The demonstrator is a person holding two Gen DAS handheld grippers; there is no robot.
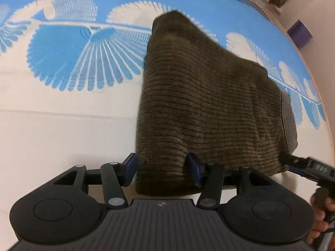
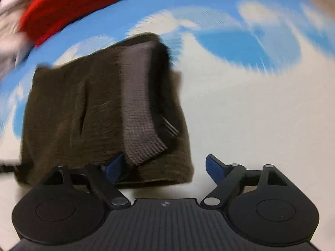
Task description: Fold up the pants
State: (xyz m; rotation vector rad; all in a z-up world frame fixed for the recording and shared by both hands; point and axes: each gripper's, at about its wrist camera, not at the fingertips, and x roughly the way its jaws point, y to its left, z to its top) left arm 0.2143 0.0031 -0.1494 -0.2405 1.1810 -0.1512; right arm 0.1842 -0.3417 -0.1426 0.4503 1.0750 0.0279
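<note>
The bedsheet [image 1: 62, 125], blue and white with a fan-feather print, fills both views, and the pants [image 1: 201, 104], a dark olive ribbed knit already folded into a thick block, lie on it from the centre toward 5 o'clock in the left wrist view and from the centre toward 8 o'clock in the right wrist view. The main risk, as I judge it, is that the stacked layers slide: the top panel with its lighter ribbed cuff [image 2: 140, 113] sits skewed over the lower layer, so a tug by either tool at the near hem could drag it off square or spring the fold open. The left gripper [image 1: 161, 169] has its jaws apart, straddling the near corner of the pants at 6 o'clock without pinching it. The right gripper [image 2: 165, 167] is spread wide, its left finger [image 2: 114, 166] tucked against or under the cuff layer and its right finger clear over bare sheet; snagging that layer on withdrawal is the likeliest fault. The right wrist view is smeared with blur, suggesting a quick motion, which adds to that risk. Only that view shows the cuff's overlap and a red cloth [image 2: 69, 6] at 11 o'clock; only the left wrist view shows the block's sharp far edge, the other tool at 4 o'clock, and a purple box [image 1: 299, 33] at 2 o'clock.
</note>
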